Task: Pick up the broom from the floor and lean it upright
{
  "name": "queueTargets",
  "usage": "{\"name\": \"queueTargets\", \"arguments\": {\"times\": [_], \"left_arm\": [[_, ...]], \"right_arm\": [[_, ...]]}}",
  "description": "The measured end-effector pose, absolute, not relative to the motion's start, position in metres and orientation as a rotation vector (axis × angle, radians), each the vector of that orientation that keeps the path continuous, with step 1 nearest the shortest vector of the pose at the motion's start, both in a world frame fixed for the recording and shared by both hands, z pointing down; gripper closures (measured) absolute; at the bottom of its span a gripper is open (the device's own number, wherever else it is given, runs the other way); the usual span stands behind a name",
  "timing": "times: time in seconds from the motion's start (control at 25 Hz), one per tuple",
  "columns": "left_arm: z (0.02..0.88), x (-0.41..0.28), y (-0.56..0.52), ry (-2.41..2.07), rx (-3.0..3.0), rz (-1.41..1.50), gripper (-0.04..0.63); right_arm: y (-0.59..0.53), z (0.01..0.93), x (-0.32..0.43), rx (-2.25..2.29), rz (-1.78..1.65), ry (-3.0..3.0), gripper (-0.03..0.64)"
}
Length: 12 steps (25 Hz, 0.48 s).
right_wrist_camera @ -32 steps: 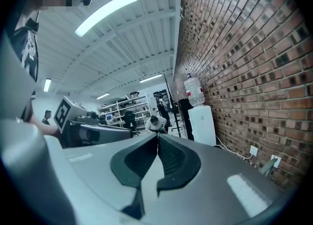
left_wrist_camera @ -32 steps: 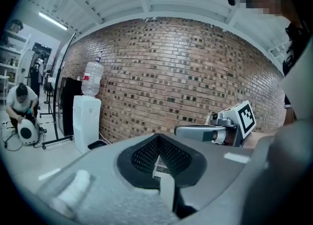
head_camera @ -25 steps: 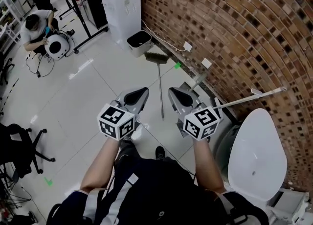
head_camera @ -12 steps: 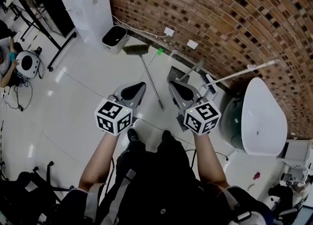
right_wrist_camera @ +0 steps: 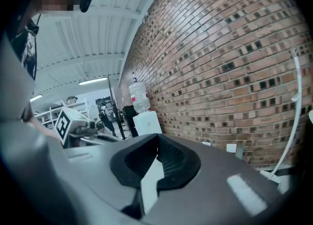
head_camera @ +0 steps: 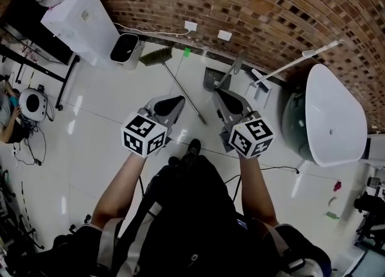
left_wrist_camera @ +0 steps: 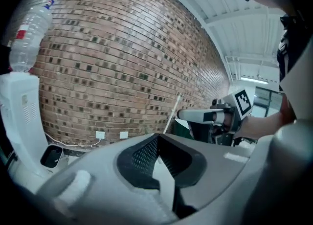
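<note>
The broom [head_camera: 180,89] lies flat on the white tiled floor, its dark bristle head [head_camera: 155,56] near the brick wall and its thin handle running back toward me. The handle's near end lies between my two grippers in the head view. My left gripper [head_camera: 174,102] hangs above the floor left of the handle, jaws shut on nothing. My right gripper [head_camera: 224,98] hangs right of it, also shut and empty. Both point toward the wall. In the left gripper view [left_wrist_camera: 157,143] and the right gripper view [right_wrist_camera: 159,146] the pads meet; the broom does not show there.
A dustpan [head_camera: 213,80] leans near the wall by the broom. A white water dispenser [head_camera: 78,23] and a small bin [head_camera: 125,50] stand at the left. A big white oval lid [head_camera: 337,116] and a slanting white pole [head_camera: 295,62] are at the right. Sockets [head_camera: 190,26] sit low on the wall.
The view has swung to face the brick wall and come nearer to it. Both grippers moved forward and lower, and the broom handle's end now lies between them. Jaws stayed shut.
</note>
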<state>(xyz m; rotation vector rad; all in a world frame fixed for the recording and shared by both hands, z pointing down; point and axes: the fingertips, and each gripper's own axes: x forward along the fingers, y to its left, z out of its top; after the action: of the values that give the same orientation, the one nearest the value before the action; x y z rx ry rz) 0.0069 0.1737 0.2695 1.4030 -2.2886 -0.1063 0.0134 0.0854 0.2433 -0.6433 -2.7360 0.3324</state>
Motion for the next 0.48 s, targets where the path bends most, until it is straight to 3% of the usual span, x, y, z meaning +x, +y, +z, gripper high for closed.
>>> {"name": "queueTargets", "arguments": {"times": [0.48], "left_arm": [[0.307,-0.025,0.078,-1.944,1.782,0.106,0.595]], "right_arm": [[-0.02,0.28,0.024,-0.108,0.52,-2.837,0.615]]}}
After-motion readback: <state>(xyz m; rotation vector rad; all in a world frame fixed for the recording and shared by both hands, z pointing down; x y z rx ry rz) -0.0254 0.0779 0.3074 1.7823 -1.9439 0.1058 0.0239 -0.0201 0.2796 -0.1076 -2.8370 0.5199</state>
